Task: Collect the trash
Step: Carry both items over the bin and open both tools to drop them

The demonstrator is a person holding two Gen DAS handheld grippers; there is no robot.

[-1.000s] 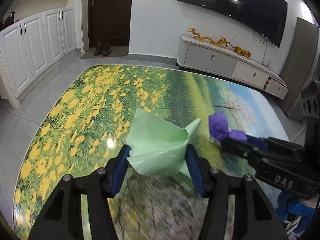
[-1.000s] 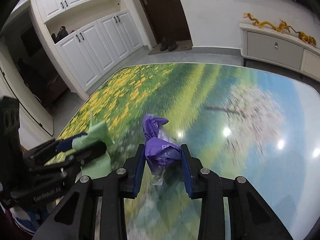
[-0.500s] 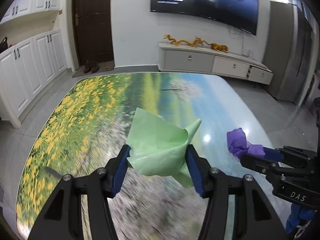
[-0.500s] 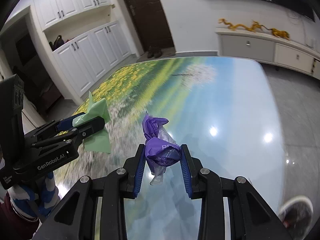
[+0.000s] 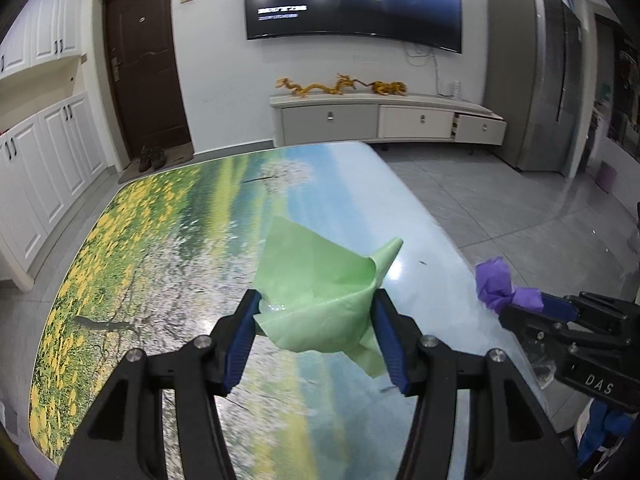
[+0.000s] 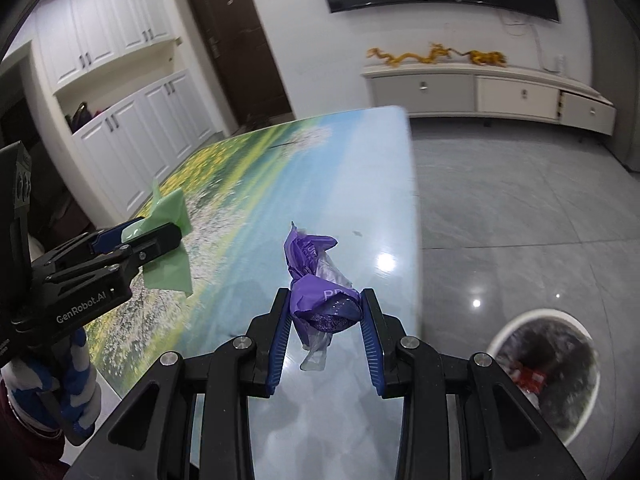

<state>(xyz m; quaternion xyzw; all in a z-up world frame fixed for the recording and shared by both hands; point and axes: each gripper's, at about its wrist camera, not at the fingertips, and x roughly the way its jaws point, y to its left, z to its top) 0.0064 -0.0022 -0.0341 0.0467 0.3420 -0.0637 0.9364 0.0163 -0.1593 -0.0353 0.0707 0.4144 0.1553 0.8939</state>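
Trash was airborne in both tools: green wrapper [image 5: 316,300] pinched in left gripper [image 5: 316,336], crumpled purple wrapper [image 6: 324,304] clamped in right gripper [image 6: 325,336]; both judged light, limp, slippery, best gripped mid-bunch; white bin [image 6: 516,326] lay below-right.

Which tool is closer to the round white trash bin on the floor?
Right. The right tool, holding the purple wrapper, is beside the round white trash bin; the left tool, holding green paper, is farther away.
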